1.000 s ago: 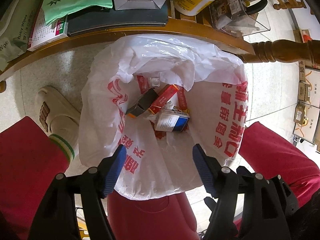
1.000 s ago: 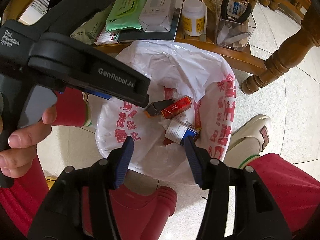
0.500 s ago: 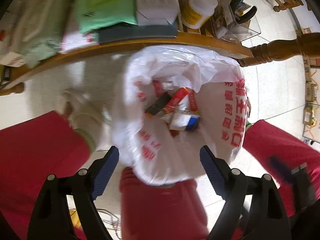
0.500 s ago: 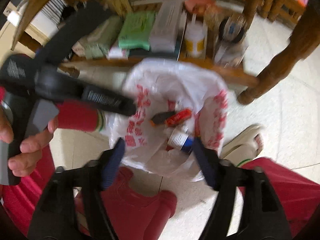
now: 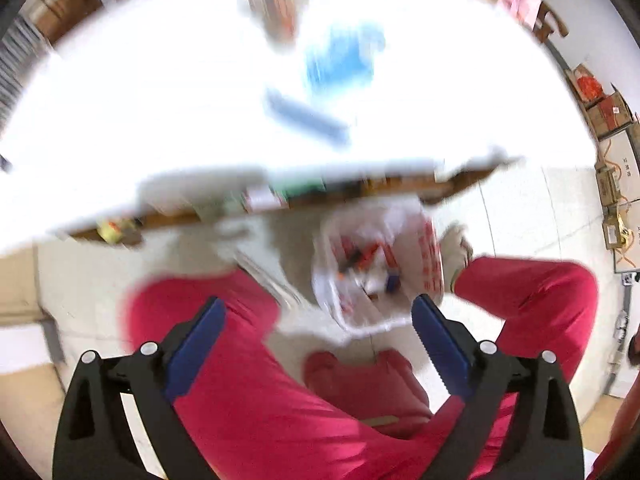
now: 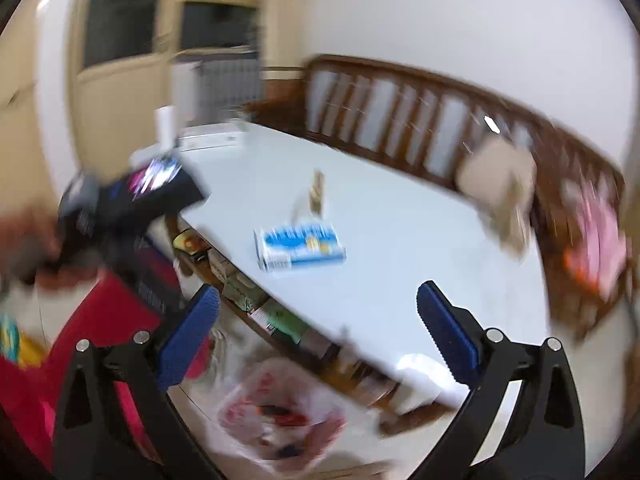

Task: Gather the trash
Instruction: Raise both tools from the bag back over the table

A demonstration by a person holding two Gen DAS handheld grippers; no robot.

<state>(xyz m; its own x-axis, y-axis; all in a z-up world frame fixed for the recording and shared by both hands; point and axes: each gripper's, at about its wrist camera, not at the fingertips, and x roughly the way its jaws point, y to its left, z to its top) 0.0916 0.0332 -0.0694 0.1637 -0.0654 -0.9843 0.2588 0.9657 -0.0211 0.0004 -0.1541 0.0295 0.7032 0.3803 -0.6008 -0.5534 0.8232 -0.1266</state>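
Left gripper (image 5: 316, 324): your jaws are opening, nothing between them; it hangs above the bag.
Right gripper (image 6: 318, 318): jaws opening too, empty; it faces the table top (image 6: 400, 216).
Trash bag (image 5: 380, 276): on the floor below the table's near edge, between your knees, mouth open with scraps inside.
Blue-and-white box (image 6: 300, 246): on the table, above and beyond the bag — likely next.
Risk: both views are smeared; reach now and you may misjudge the box, knock it off, or drop it beside the bag.

A white-topped counter (image 6: 400, 248) fills the room's middle, a wooden slatted bench (image 6: 420, 128) behind it against a pale wall (image 6: 460, 20). Pale floor tiles (image 5: 532, 208) lie below; a dark window (image 6: 128, 8) stands at the left.
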